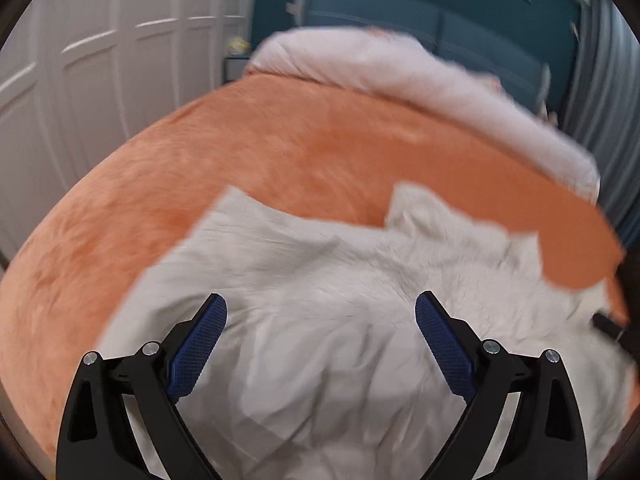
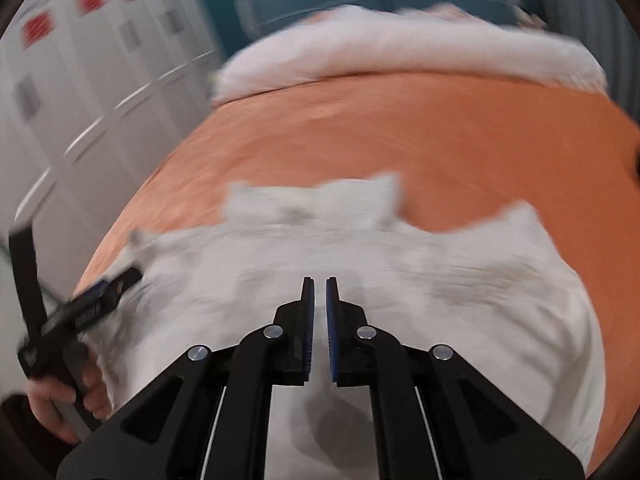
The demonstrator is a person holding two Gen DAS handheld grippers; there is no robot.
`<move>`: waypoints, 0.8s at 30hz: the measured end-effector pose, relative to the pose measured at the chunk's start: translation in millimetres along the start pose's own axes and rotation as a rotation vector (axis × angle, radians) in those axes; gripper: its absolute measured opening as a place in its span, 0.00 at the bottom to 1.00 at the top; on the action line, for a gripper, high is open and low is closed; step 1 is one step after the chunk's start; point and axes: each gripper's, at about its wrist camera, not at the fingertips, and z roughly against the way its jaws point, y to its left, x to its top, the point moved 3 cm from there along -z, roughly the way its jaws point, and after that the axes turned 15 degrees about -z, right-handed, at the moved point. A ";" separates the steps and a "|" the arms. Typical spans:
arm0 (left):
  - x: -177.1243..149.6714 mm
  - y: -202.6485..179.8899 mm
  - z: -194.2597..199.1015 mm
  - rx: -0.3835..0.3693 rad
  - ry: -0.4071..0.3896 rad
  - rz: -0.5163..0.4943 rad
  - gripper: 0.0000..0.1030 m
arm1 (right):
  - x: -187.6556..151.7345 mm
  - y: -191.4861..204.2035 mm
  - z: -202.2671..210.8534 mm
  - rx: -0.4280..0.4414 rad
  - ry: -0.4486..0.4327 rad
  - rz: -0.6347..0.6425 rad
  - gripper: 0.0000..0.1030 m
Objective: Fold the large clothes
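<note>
A large white garment (image 1: 340,300) lies crumpled on an orange bedspread (image 1: 280,152); it also shows in the right wrist view (image 2: 440,280). My left gripper (image 1: 321,308) is wide open and empty just above the garment's near part. My right gripper (image 2: 319,286) has its jaws nearly together with a narrow gap and nothing between them, hovering over the garment's middle. The left gripper also shows in the right wrist view (image 2: 120,284) at the garment's left edge, held by a hand. Both views are blurred by motion.
A rolled white duvet (image 1: 400,68) lies along the far end of the bed (image 2: 440,120). White wardrobe doors (image 1: 100,60) stand to the left. A teal headboard and wall (image 1: 400,0) are behind, grey curtains (image 1: 612,80) at right.
</note>
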 end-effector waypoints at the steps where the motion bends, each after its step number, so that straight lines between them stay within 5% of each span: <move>1: -0.8 6.3 1.9 0.010 0.003 0.021 0.91 | -4.8 14.9 -4.7 0.012 0.025 0.041 0.06; 6: -13.5 30.4 -17.4 0.086 0.083 0.011 0.91 | -36.8 57.5 -49.2 -0.040 0.100 0.232 0.04; 10: -23.5 26.7 -28.2 0.110 0.108 -0.087 0.93 | -25.6 18.1 -56.1 -0.033 0.118 0.127 0.00; 15: -29.4 32.9 -42.2 0.058 0.131 -0.047 0.95 | -29.6 -21.9 -59.1 -0.017 0.151 0.055 0.00; 19: -33.3 32.9 -45.1 0.056 0.141 -0.046 0.95 | -26.4 1.1 -56.6 -0.138 0.159 0.124 0.00; 24: -34.7 34.6 -46.3 0.053 0.146 -0.042 0.95 | -23.8 51.0 -31.0 -0.021 0.186 0.089 0.05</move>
